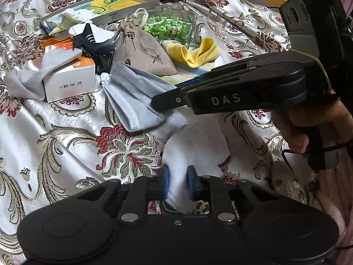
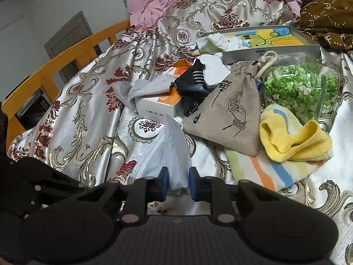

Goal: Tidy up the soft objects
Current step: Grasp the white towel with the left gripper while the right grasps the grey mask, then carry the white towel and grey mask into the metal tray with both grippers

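Note:
A white cloth (image 1: 194, 141) lies on the floral bedspread (image 1: 66, 145), and my left gripper (image 1: 178, 183) is shut on its near end, fabric pinched between the blue pads. A pale grey face mask (image 1: 132, 92) lies just beyond the cloth. A hand (image 1: 308, 121) brings my right gripper (image 1: 161, 103) in from the right, its tips on the mask's near corner. In the right wrist view the right gripper (image 2: 179, 184) is shut on that end of the mask (image 2: 169, 150). The cloth's far end is hidden under the right gripper.
Behind the mask sit a linen drawstring pouch (image 2: 229, 114), a yellow sock (image 2: 293, 141) on a striped cloth (image 2: 264, 172), a black sock (image 1: 92, 44), a grey sock (image 1: 26, 81) over a white box (image 1: 68, 84), and a bag of green bits (image 1: 169, 26). A wooden rail (image 2: 66, 61) edges the left.

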`<state>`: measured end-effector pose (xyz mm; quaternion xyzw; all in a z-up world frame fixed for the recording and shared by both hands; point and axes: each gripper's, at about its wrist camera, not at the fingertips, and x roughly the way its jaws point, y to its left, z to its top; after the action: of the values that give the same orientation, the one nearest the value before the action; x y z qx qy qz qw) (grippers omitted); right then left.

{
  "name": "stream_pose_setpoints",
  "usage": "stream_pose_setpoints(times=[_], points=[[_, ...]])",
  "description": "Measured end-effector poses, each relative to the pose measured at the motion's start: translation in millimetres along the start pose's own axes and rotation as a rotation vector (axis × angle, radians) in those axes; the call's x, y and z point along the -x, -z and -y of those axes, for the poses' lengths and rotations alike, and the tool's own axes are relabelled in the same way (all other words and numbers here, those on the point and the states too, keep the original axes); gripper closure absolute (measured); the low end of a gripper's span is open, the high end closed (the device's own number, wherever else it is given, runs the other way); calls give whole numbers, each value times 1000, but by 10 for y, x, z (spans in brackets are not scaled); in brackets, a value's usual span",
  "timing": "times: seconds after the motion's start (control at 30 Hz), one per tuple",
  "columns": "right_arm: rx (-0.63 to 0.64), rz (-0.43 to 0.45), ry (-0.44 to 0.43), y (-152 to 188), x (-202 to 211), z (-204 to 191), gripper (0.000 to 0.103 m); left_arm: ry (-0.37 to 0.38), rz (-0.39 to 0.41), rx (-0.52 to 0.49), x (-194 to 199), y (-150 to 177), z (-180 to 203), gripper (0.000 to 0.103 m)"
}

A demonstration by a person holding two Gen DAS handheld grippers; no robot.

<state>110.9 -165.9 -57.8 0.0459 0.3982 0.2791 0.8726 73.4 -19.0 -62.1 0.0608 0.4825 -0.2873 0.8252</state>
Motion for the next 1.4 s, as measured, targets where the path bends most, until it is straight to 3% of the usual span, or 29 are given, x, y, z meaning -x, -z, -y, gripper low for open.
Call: stream_pose_setpoints(times=[0.17, 0.47, 0.77, 1.0, 1.23, 1.4], points=[[-22, 23, 7, -8, 70, 42, 87, 5, 25, 25, 61, -5, -12, 93], [-27, 95, 27, -25, 293, 51, 90, -28, 140, 108, 311, -19, -45, 94], [-16, 282, 38, -132, 688, 73, 90, -103, 311, 153, 629, -128, -123, 94], [12, 409, 63, -416, 953, 144, 90, -146, 429, 192, 803, -600, -425, 94], [49, 424, 122, -995, 869, 372, 90, -209, 550, 240, 836, -1346, -886, 94], [55, 425, 166, -1500, 634, 633, 90, -260, 596, 243, 564, -1956, -1253, 94]])
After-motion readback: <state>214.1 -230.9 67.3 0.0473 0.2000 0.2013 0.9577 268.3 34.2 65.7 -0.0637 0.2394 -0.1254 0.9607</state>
